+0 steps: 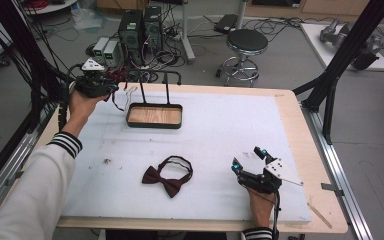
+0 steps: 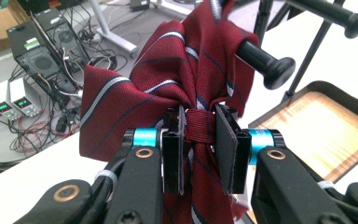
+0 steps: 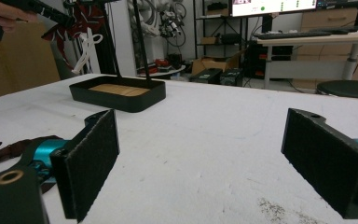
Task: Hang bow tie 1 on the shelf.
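Black pads of the left claw (image 2: 200,140) pinch the knot of a striped burgundy bow tie (image 2: 168,79), its band draped over the rack's peg (image 2: 265,63) just above. A careless tug could slide it off. Far right, the right claw (image 1: 250,160) rests open on the tabletop (image 1: 220,130), the plain bow tie (image 1: 169,176) just beside. No writing is legible.
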`<control>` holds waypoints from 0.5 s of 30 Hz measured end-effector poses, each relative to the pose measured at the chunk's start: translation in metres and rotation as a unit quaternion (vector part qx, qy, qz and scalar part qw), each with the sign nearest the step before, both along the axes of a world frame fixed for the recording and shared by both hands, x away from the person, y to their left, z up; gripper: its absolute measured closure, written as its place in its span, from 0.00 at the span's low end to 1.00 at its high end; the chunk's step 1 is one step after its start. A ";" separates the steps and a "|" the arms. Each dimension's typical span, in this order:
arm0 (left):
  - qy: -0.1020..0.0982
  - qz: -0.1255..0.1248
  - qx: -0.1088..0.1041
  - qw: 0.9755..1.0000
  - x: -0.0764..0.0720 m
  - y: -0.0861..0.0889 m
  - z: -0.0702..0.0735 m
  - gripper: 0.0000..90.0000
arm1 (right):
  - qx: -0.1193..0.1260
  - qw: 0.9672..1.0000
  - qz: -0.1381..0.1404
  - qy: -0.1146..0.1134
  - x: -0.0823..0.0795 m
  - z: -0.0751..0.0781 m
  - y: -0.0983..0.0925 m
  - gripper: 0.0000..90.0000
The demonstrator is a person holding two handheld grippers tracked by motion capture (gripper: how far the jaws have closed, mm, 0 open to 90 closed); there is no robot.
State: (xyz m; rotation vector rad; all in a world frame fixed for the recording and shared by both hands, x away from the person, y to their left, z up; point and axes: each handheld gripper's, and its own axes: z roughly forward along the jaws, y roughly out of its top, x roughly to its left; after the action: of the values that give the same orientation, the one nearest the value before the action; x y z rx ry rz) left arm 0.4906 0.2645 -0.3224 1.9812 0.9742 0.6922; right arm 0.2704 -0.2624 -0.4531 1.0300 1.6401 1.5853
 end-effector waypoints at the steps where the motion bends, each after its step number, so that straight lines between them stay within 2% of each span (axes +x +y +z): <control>1: 0.004 -0.003 0.000 1.000 0.000 -0.001 -0.001 0.82 | 0.000 1.000 0.000 0.000 0.000 0.000 0.000 0.11; 4: 0.012 -0.009 -0.002 1.000 0.001 -0.002 -0.002 0.81 | 0.001 1.000 0.001 0.003 0.000 0.000 0.000 0.11; 15: 0.021 -0.025 -0.011 0.999 0.000 -0.006 -0.003 0.78 | 0.001 1.000 0.000 0.003 0.000 0.000 0.000 0.11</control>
State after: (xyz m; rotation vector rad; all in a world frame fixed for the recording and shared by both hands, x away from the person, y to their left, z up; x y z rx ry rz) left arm 0.4905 0.2581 -0.3255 2.0005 0.9503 0.6133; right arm 0.2699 -0.2620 -0.4530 1.0360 1.6433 1.5856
